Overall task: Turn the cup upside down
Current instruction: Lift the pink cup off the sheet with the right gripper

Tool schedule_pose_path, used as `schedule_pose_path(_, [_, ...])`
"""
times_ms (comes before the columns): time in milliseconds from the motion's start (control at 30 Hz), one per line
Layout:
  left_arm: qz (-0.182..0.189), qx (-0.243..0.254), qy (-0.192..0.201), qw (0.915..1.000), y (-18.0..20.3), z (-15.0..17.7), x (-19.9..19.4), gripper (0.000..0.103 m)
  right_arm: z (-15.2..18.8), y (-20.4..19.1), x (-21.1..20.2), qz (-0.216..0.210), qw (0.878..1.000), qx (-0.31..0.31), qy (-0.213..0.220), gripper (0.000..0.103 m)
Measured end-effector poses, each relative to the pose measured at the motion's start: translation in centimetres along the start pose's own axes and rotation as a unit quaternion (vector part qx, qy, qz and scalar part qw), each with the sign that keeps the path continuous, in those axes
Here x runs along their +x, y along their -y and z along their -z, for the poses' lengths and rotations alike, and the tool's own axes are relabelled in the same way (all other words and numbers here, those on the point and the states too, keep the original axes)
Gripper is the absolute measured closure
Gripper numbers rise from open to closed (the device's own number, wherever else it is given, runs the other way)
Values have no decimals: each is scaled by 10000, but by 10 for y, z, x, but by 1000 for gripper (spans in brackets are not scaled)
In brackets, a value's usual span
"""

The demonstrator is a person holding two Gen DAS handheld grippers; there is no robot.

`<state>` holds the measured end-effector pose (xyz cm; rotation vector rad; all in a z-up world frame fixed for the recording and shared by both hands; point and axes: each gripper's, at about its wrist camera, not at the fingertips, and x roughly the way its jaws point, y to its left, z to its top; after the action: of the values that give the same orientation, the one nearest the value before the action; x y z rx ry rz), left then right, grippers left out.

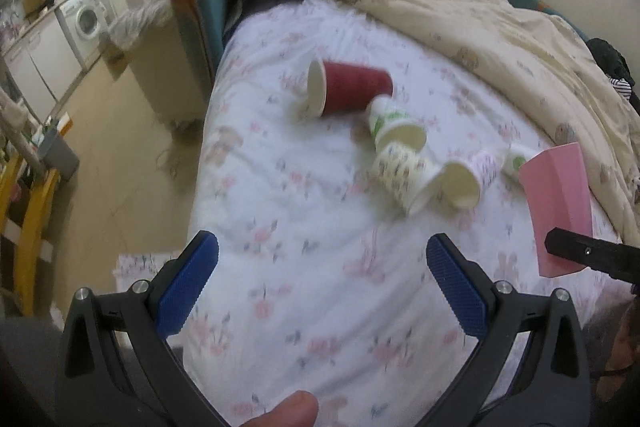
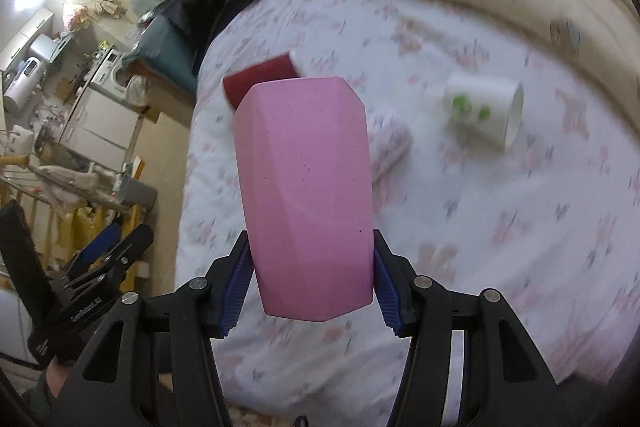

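My right gripper (image 2: 312,267) is shut on a faceted pink cup (image 2: 304,187) and holds it above the floral bed sheet (image 2: 500,227); its blue pads (image 2: 240,287) press the cup's lower sides. The same pink cup shows at the right of the left wrist view (image 1: 558,203), with a black finger of the right gripper (image 1: 592,253) across it. My left gripper (image 1: 322,259) is open and empty above the sheet (image 1: 300,247), near the bed's front. A red cup (image 1: 352,87) lies on its side further back.
Several paper cups lie on their sides mid-bed, among them a green-print one (image 1: 394,125) and a patterned one (image 1: 404,175). A beige duvet (image 1: 460,7) is bunched along the far side. The bed's left edge drops to the floor (image 1: 116,147). A washing machine (image 1: 86,13) stands far left.
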<state>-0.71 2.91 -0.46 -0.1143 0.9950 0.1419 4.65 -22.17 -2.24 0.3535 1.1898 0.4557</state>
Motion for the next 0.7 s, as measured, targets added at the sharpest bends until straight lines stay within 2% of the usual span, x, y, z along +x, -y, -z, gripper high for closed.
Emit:
schedule_pose_path(233, [51,-170,-296,9994,-7,22,7,0,39,10,28,-294,9980,450,-328,45])
schedule_pose_path(433, [7,-348,-359,9987,-11,22,15,0,59,17,71,-146,9955,524,-778,45])
schedule_pose_path(700, [73,-367,-420,9984,-3,17,22,0,62,29,94,-55,9936,746,-849,45])
